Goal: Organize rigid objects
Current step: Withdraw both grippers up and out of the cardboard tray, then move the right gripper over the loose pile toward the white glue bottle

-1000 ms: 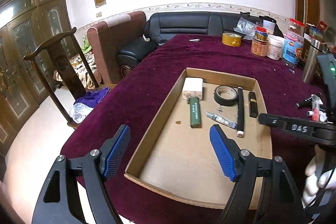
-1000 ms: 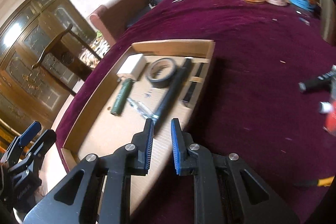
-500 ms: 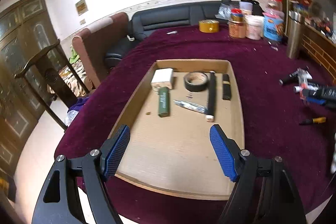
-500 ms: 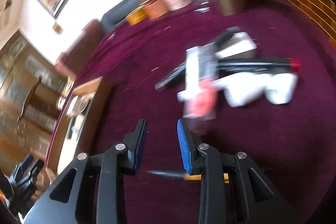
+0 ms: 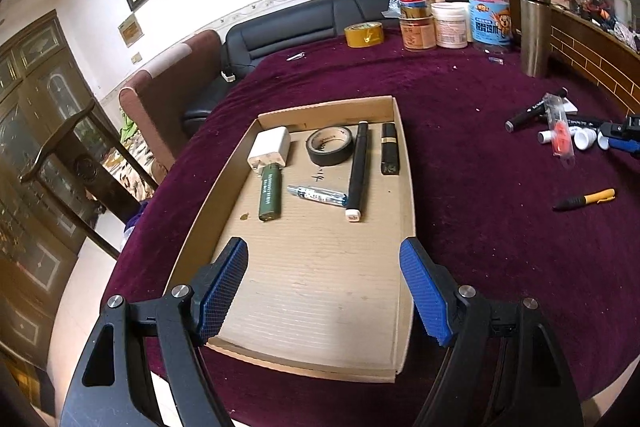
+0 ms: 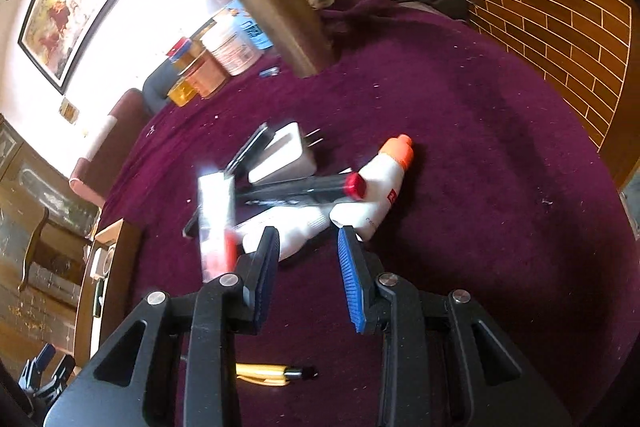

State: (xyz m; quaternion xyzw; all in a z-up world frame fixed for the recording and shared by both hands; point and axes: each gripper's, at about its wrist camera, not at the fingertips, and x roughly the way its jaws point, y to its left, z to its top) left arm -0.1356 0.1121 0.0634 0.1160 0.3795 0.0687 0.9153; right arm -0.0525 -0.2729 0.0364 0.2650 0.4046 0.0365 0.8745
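A shallow cardboard tray (image 5: 404,163) lies on the purple tablecloth. In its far half are a white charger (image 5: 270,149), a green tube (image 5: 269,193), a black tape roll (image 5: 330,145), a black marker (image 5: 358,171), a dark case (image 5: 390,149) and a clear pen (image 5: 316,195). My left gripper (image 5: 322,247) hangs open and empty over the tray's near half. My right gripper (image 6: 308,235) is open, nothing between its pads, just short of a loose pile: an orange-capped white bottle (image 6: 376,187), a second white bottle (image 6: 292,227), a red-capped marker (image 6: 304,187), a white plug (image 6: 284,155) and a clear packet (image 6: 216,223).
A yellow pen (image 6: 268,375) lies under the right gripper. A steel flask (image 5: 534,27), several jars (image 5: 452,23) and a yellow tape roll (image 5: 364,34) stand along the table's far edge. A brick-patterned wooden wall (image 6: 560,7) borders the right side. A sofa and a chair stand beyond the table.
The right gripper swung from over the tray to the pile on the right, and its jaws widened. The left gripper shifted so the tray sits more centred in its view.
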